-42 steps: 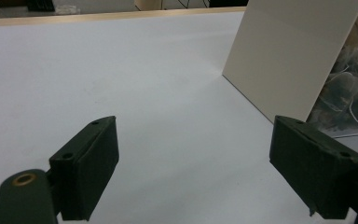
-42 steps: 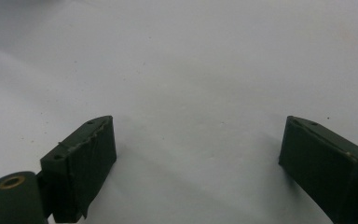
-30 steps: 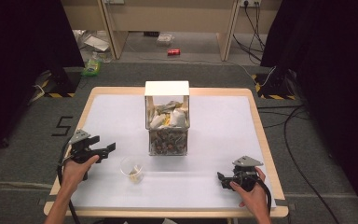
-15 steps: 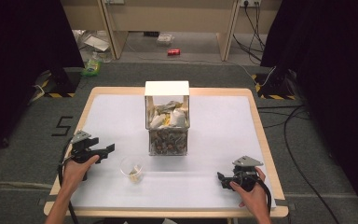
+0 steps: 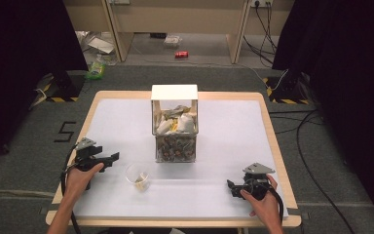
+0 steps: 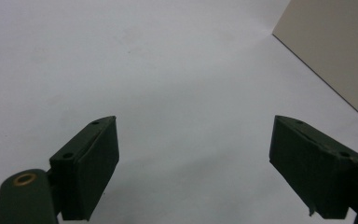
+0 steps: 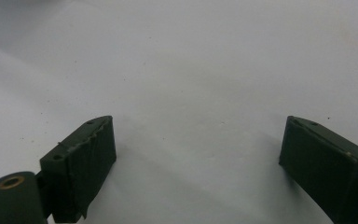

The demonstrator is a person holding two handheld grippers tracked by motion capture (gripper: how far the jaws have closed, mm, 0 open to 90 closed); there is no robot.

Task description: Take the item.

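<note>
White sheeting is covering the table point(image 5: 224, 146), and grey floor with cables and scattered litter is lying beyond its far edge. Sitting on that sheet is the small clear cup point(image 5: 138, 176), upright, with a few pale bits in its bottom; it is standing just to the right of the left gripper point(image 5: 108, 159) and slightly nearer the person, close but not touching. Being round, it is offering no long axis to line up with. Farther from the person, a little right of the cup, the clear box point(image 5: 175, 141) is standing with its white lid point(image 5: 174, 92) up, crumpled wrappers lying over a layer of small pieces inside.

The left gripper is by far the nearer one to the cup, so I judge the coming reach to be a short swing rightward and toward the person. Its jaws are standing wide apart with nothing between them, pointing right across the table; the left gripper view is looking over bare sheet toward a pale panel point(image 6: 335, 46) at upper right. The left hand point(image 5: 80, 176) is gripping it low, forearm coming in from the near edge.

The right gripper point(image 5: 231, 187) is resting well apart at the near right, jaws likewise spread and empty, pointing left.
</note>
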